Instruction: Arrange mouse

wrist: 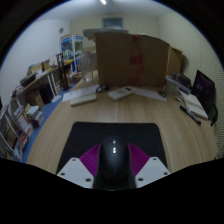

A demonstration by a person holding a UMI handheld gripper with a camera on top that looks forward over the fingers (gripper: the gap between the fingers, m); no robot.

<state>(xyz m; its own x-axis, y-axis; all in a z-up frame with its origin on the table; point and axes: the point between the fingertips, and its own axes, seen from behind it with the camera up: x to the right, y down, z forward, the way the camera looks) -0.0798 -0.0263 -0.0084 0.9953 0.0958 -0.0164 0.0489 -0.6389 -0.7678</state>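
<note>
fingers [112,168] pinch the black mouse [111,160] (pads touching both sides) above a dark mat [85,133].

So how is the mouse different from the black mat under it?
The mouse is rounded and humped, while the mouse mat lies flat on the wooden table. The mouse is small and sits between the gripper fingers; the mouse mat is wider and reaches beyond them. The mouse looks glossy, the mouse mat dull. Both are black.
</note>
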